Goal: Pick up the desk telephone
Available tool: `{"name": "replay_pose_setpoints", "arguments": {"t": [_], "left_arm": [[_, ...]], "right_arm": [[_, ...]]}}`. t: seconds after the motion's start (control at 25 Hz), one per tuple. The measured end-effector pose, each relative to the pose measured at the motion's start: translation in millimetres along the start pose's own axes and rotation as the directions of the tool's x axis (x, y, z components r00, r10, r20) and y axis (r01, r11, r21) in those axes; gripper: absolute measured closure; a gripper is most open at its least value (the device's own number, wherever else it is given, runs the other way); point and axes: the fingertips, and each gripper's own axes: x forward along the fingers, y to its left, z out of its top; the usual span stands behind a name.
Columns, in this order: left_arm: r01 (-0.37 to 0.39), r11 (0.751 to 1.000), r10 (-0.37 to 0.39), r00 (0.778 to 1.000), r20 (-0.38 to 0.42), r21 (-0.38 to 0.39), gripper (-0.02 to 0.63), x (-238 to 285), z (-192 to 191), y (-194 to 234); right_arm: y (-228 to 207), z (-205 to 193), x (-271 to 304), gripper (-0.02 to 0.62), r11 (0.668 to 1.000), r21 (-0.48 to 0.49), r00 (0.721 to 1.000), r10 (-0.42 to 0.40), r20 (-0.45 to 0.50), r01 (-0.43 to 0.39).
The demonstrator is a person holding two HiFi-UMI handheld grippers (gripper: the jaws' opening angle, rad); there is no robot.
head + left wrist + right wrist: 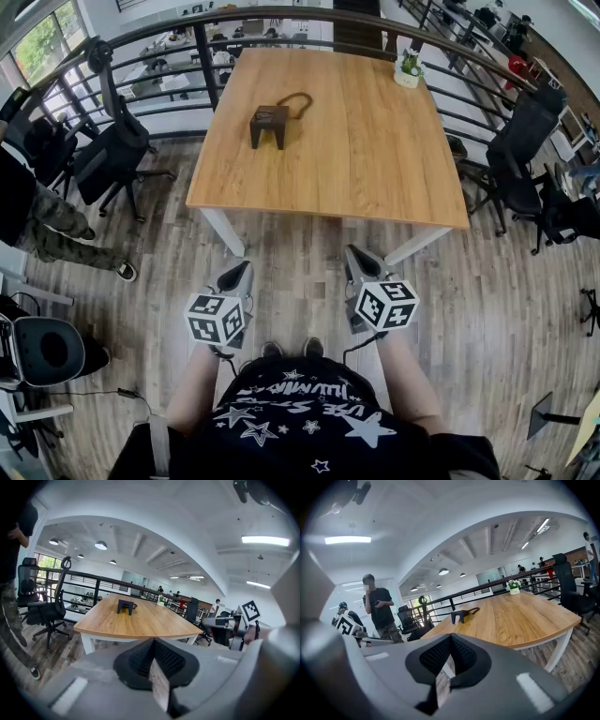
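The desk telephone (269, 125) is a small dark object with a looped cord, standing on the far left part of the wooden table (375, 141). The left gripper view has it at the table's middle (125, 606), and the right gripper view further off (460, 615). Both grippers hang close to my body over the floor, short of the table's near edge. My left gripper (241, 269) (152, 643) is shut with nothing in it. My right gripper (353, 253) (450, 638) has its black pads together and holds nothing.
A small potted plant (408, 68) stands at the table's far right corner. Black office chairs sit left (112, 155) and right (520, 141) of the table, with a railing (281, 17) behind it. A person (379, 606) stands off to the left.
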Motion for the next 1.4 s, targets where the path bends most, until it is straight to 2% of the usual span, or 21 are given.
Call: {"name": "replay_pose_setpoints", "arguments": {"t": [0.4,0.72,0.92,1.2,1.4], "left_arm": [[0.008,1.0,-0.008,1.0,-0.003,0.003,0.603,12.0,0.5,-16.7],[-0.03,0.998,0.032,0.999,0.033,-0.055,0.603,22.0,2.9,-31.3],[-0.084,0.993,0.088,0.995,0.045,-0.081,0.603,23.1,-5.2,-35.3],[-0.118,0.987,0.122,0.992,0.024,-0.113,0.603,40.4,-6.6,-23.1],[-0.101,0.987,0.107,0.993,0.04,-0.128,0.604,77.7,16.8,2.3]], "right_arm": [[-13.4,-2.6,-8.8,0.597,1.0,0.0,1.0,0.012,-0.004,-0.012],[-37.0,8.6,-15.8,0.595,0.998,-0.011,0.998,0.057,0.02,-0.057],[-53.8,-0.4,-13.6,0.595,0.995,-0.002,0.995,0.095,0.011,-0.095],[-70.7,-6.6,14.4,0.595,0.995,0.019,0.995,0.098,-0.032,-0.097],[-88.4,7.7,50.3,0.595,0.998,0.014,0.997,0.066,-0.034,-0.065]]}}
